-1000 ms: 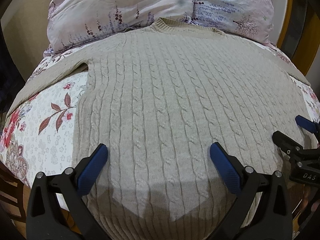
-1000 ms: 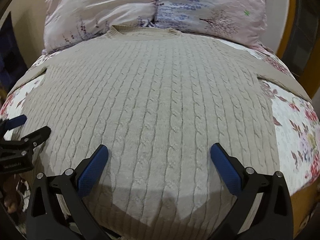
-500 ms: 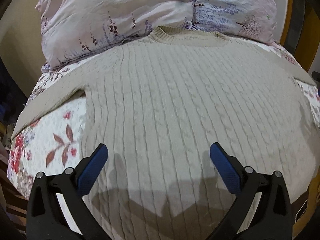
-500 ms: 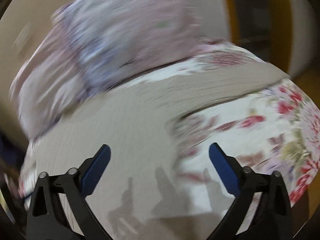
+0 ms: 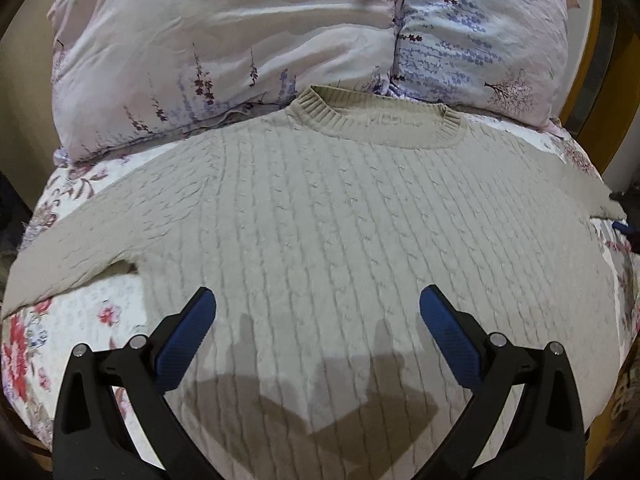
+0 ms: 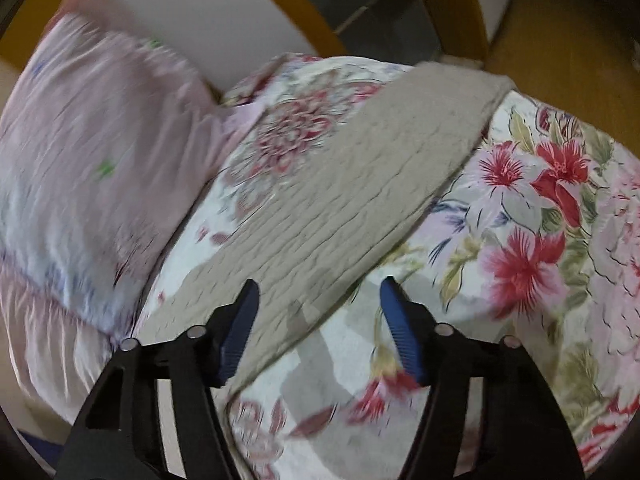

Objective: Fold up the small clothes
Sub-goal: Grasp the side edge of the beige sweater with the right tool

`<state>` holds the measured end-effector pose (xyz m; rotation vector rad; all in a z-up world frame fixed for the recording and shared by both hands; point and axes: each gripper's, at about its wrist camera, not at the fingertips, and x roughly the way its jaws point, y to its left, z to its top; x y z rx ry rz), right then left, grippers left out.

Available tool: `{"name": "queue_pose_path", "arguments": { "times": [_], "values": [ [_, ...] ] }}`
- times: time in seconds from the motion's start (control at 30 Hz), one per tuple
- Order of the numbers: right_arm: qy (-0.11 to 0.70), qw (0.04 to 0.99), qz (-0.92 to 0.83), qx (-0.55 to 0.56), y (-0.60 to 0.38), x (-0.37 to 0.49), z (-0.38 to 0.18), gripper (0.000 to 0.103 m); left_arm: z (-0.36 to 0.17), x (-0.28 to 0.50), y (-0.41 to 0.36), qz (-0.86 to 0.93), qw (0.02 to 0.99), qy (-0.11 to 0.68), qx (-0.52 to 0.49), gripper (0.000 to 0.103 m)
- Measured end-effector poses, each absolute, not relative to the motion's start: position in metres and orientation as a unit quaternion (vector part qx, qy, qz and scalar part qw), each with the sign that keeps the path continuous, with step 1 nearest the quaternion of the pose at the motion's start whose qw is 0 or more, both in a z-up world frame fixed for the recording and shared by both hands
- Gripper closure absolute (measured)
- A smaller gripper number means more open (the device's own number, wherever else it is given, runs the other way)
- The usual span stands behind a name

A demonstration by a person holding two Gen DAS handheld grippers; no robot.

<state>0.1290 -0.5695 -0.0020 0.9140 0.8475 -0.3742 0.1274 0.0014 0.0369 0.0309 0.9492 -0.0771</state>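
A beige cable-knit sweater lies flat, front up, on a floral bedspread, collar toward the pillows and both sleeves spread out. My left gripper is open and empty above the sweater's lower body. My right gripper is open and empty, low over the sweater's right sleeve, which runs diagonally to the bed's far edge. Its jaws straddle the sleeve's near edge, narrower than the left gripper's. I cannot tell if the pads touch the fabric. The right gripper's tip also shows at the right edge of the left wrist view.
Two pale floral pillows lie behind the collar. The floral bedspread shows on both sides of the sweater. A wooden bed frame and white wall stand beyond the sleeve end. The bed edge drops off at the left and right.
My right gripper swung right from the sweater's hem to over the right sleeve and its jaws narrowed. My left gripper moved forward toward the collar, still open.
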Motion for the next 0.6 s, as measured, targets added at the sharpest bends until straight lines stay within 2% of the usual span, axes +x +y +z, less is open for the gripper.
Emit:
{"name": "queue_pose_path", "arguments": {
  "times": [0.2, 0.3, 0.37, 0.47, 0.6],
  "values": [
    [0.363, 0.787, -0.201, 0.456, -0.592, 0.13, -0.009, 0.061, 0.03, 0.139, 0.003, -0.067, 0.885, 0.461, -0.017, 0.002],
    [0.356, 0.789, -0.212, 0.454, -0.599, 0.131, -0.012, 0.074, 0.029, 0.141, 0.002, -0.065, 0.889, 0.454, -0.013, 0.002],
    [0.361, 0.791, -0.218, 0.442, -0.6, 0.132, -0.013, 0.089, 0.029, 0.143, 0.001, -0.062, 0.893, 0.447, -0.006, 0.002],
    [0.354, 0.798, -0.209, 0.441, -0.599, 0.131, -0.01, 0.093, 0.029, 0.144, 0.0, -0.049, 0.901, 0.432, 0.008, 0.002],
    [0.325, 0.841, -0.187, 0.39, -0.58, 0.131, 0.02, 0.094, 0.028, 0.147, 0.001, -0.033, 0.904, 0.426, 0.022, 0.002]
  ]
}}
